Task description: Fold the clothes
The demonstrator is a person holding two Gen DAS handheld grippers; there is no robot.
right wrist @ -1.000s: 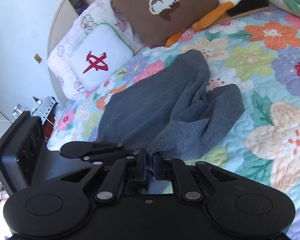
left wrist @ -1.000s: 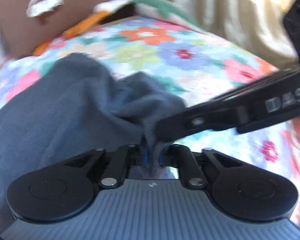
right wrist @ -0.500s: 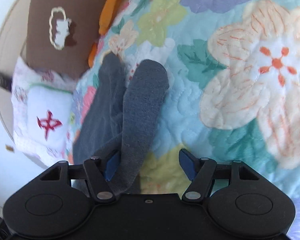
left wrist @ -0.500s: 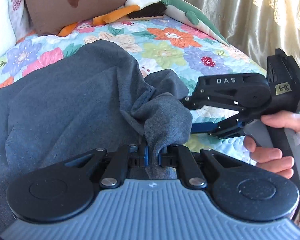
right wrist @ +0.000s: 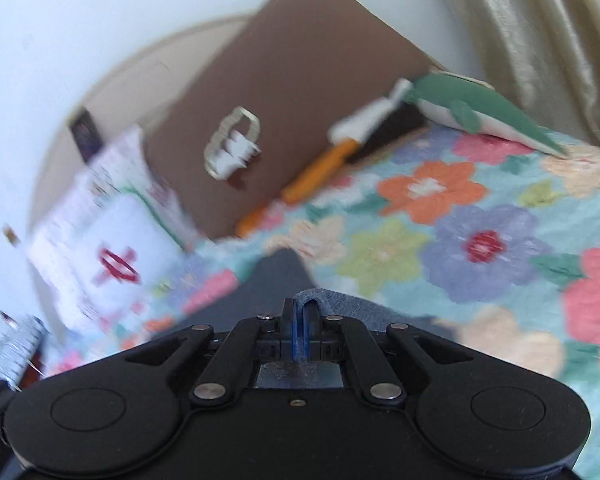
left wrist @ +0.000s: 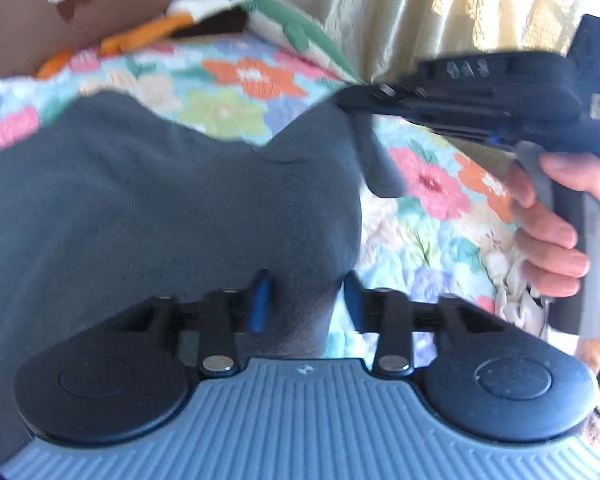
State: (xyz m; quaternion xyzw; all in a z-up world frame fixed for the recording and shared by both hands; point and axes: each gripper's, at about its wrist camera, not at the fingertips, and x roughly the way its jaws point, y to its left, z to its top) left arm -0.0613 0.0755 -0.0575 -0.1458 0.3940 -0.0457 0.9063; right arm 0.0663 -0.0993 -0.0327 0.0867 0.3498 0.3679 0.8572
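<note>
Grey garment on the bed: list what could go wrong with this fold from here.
1. The left tool is opening with the grey garment still between its pads, so that edge may drop and bunch up.
2. The right tool is shut on only a narrow pinch of cloth, which could slip out if pulled.
3. The garment is rumpled on the floral quilt, so any fold made now may come out crooked.

No text, label or number reads clearly here.
</note>
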